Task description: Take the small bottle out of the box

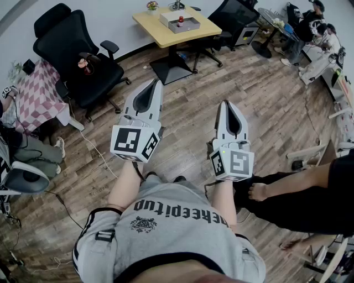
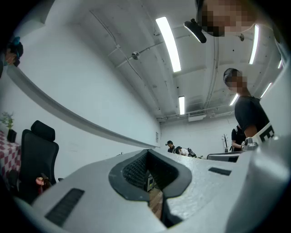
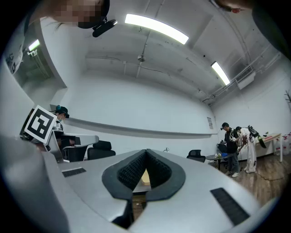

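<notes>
A wood plank floor [image 1: 265,110] fills a wide office. At the far side stands a small yellow table [image 1: 160,34] on a dark base, with a little potted plant [image 1: 151,6] at its back edge. To its left is a black office chair [image 1: 77,61] with a headrest, and beside that a pink and white checked cloth [image 1: 38,97] draped over a surface. A white cable [image 1: 97,149] trails across the floor. Another black chair [image 1: 235,19] sits right of the table. Several people [image 1: 310,27] gather at desks in the far right corner. A bare foot [image 1: 259,192] rests on the floor at near right. Long ceiling lights [image 2: 168,43] glow overhead.
</notes>
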The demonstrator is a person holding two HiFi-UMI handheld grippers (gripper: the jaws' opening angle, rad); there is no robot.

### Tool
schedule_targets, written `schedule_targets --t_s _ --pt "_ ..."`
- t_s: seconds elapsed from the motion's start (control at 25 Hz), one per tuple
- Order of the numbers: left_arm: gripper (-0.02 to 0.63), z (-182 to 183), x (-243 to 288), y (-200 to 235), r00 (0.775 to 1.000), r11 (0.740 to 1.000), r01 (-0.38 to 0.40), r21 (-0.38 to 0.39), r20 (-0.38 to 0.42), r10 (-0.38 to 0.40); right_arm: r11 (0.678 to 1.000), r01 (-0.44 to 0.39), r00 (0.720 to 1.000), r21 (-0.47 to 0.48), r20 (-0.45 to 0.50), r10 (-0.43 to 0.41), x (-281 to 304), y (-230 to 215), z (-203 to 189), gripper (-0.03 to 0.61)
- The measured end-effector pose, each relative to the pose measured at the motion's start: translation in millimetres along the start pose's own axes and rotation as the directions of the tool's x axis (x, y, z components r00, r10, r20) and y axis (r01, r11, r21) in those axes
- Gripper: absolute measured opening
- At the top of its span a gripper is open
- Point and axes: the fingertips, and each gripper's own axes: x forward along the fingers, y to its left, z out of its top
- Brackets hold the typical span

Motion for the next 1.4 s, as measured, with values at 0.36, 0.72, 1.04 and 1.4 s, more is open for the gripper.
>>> schedule_targets --t_s 0.36,0.72,1.04,1.4 --pt "0.002 1.9 6.0 -7.7 1.0 1.0 0.007 0.004 0.008 -0.007 1.0 -0.004 1.0 -0.002 0.003 0.004 1.3 -8.6 -1.3 0.003" --pt "0.002 1.8 17.8 -16.0 1.0 1.0 0.012 0.009 0.016 -0.012 1.0 -0.007 1.0 -0.001 0.015 0.007 6.2 -20.1 -1.7 0.003" --pt "0.002 -6.6 27.1 -35.1 1.0 1.0 -0.001 0.018 0.024 0.0 0.999 -0.032 0.998 0.044 0.049 0.03 -0.1 -44.3 -6.1 0.003" --pt "0.002 -25.7 47.9 -40.2 1.0 1.0 0.008 0.008 0.013 -0.008 0.996 -0.059 0.998 0.064 0.028 0.057 13.9 -56.9 -27.3 0.003"
